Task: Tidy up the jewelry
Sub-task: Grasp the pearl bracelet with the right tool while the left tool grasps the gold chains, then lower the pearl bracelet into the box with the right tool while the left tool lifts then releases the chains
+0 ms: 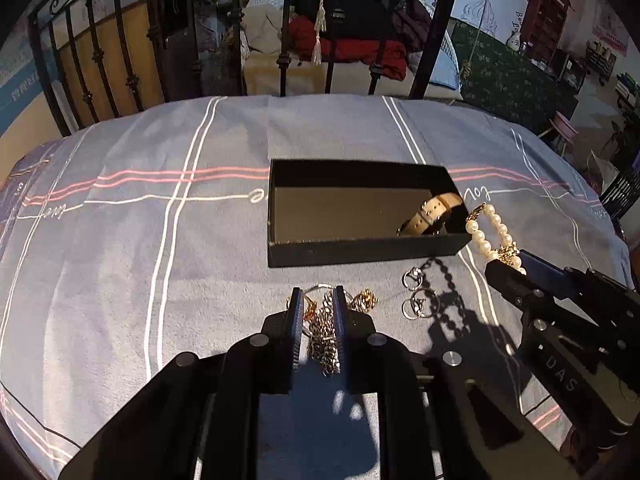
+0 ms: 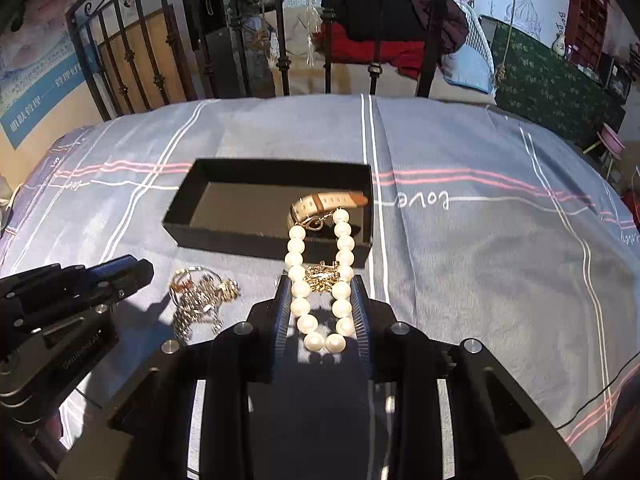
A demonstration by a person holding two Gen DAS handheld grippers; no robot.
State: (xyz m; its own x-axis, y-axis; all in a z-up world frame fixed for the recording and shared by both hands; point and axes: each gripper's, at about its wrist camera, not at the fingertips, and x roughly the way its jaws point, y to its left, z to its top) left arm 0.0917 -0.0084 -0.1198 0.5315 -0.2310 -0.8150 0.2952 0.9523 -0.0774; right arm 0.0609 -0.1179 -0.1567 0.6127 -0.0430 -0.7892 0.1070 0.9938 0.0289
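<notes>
A black open box (image 1: 360, 248) (image 2: 224, 236) lies on the bed with a beige-strapped watch (image 1: 434, 214) (image 2: 324, 202) inside at its right end. My right gripper (image 2: 320, 284) (image 1: 506, 266) is shut on a pearl bracelet (image 2: 320, 280) (image 1: 494, 234) with a gold clasp, held just before the box's near right corner. My left gripper (image 1: 318, 300) (image 2: 132, 276) is narrowly open, its fingers on either side of a pile of gold and silver chains (image 1: 324, 332) (image 2: 200, 300) on the sheet. Two silver ring earrings (image 1: 418, 296) lie right of the chains.
The bed has a grey-blue sheet (image 1: 160, 240) with white and pink stripes. A black iron bedframe (image 1: 284, 40) rises at the far edge, with clothes and furniture behind it.
</notes>
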